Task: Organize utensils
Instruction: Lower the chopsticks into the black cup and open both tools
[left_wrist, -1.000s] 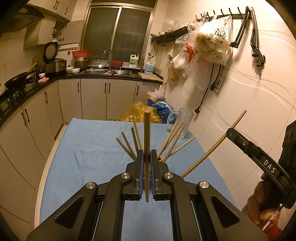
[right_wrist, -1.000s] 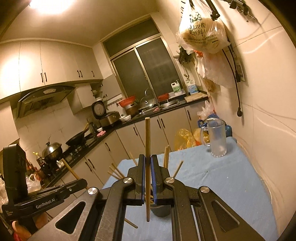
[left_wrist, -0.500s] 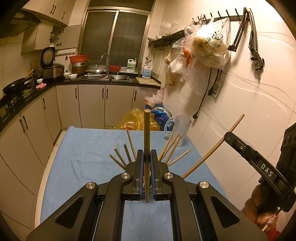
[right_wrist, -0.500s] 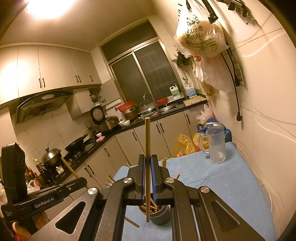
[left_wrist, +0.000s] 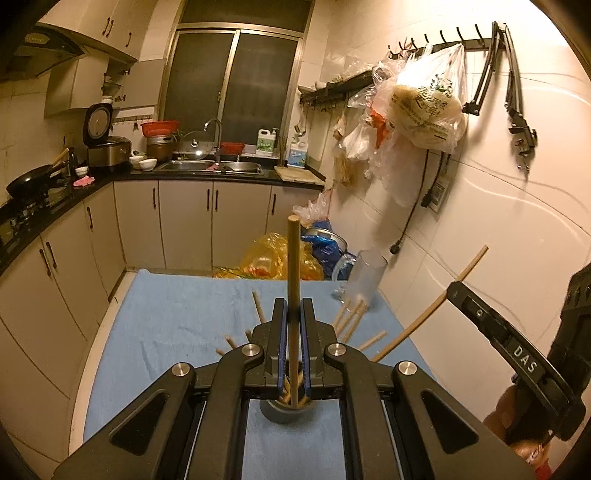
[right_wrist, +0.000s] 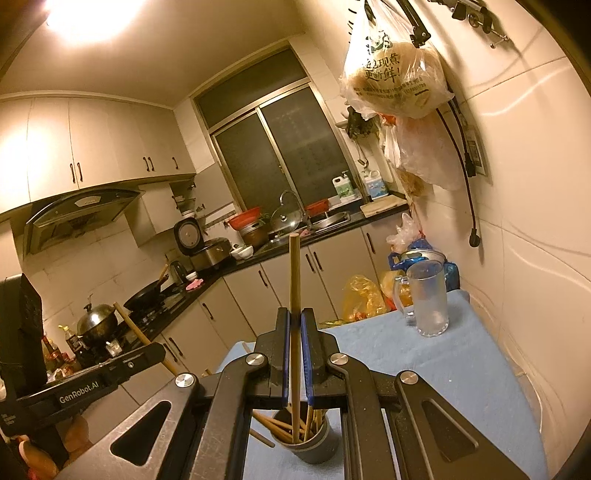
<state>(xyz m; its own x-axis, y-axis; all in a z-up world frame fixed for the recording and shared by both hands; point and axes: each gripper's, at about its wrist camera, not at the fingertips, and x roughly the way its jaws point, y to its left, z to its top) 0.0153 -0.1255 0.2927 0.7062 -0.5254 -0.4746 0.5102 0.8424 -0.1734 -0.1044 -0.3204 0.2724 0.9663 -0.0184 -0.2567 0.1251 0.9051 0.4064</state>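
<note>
Left wrist view: left tool (left_wrist: 293, 332) pinches one wooden chopstick (left_wrist: 293, 280) between blue pads, shaft upright, lower tip hanging just over the grey holder cup (left_wrist: 284, 413) on the blue-covered tabletop (left_wrist: 177, 317). More chopsticks fan from the cup. Right tool (left_wrist: 476, 314) enters at right, clamping its own chopstick (left_wrist: 432, 306), tilted.

Right wrist view: right tool (right_wrist: 294, 354) pressed onto a second chopstick (right_wrist: 294, 288), long axis vertical, its tip at the cup (right_wrist: 314, 443) mouth directly below. Glass mug (right_wrist: 428, 299) stands well apart. Both look equally near; a straight drop should seat either stick.
</note>
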